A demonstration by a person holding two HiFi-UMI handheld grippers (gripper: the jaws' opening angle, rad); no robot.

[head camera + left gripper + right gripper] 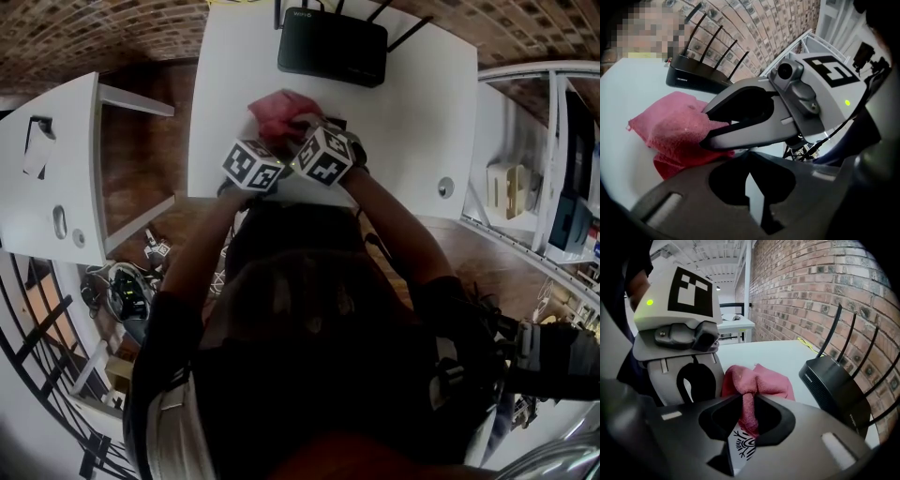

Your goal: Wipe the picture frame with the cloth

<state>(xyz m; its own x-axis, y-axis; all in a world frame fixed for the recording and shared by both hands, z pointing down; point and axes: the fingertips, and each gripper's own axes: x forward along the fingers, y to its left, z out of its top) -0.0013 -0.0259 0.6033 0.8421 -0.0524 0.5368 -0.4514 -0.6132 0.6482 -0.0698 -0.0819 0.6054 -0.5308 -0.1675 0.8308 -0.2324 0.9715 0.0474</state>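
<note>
A pink-red cloth (279, 111) lies bunched on the white table (412, 112) just ahead of both grippers. My right gripper (749, 401) is shut on a fold of the cloth (759, 383); below the fold shows a white picture frame (743, 444) with a black drawing. In the left gripper view the right gripper (707, 127) pinches the cloth (675, 129) from the right. My left gripper (747, 157) is shut, with a thin white edge of the picture frame (757, 201) between its jaws. In the head view the left gripper (275, 142) and right gripper (305, 127) sit side by side, almost touching.
A black router (333, 45) with several antennas stands at the table's far edge, close behind the cloth. A second white desk (56, 169) is to the left, and white shelving (525, 187) to the right. A brick wall backs the table.
</note>
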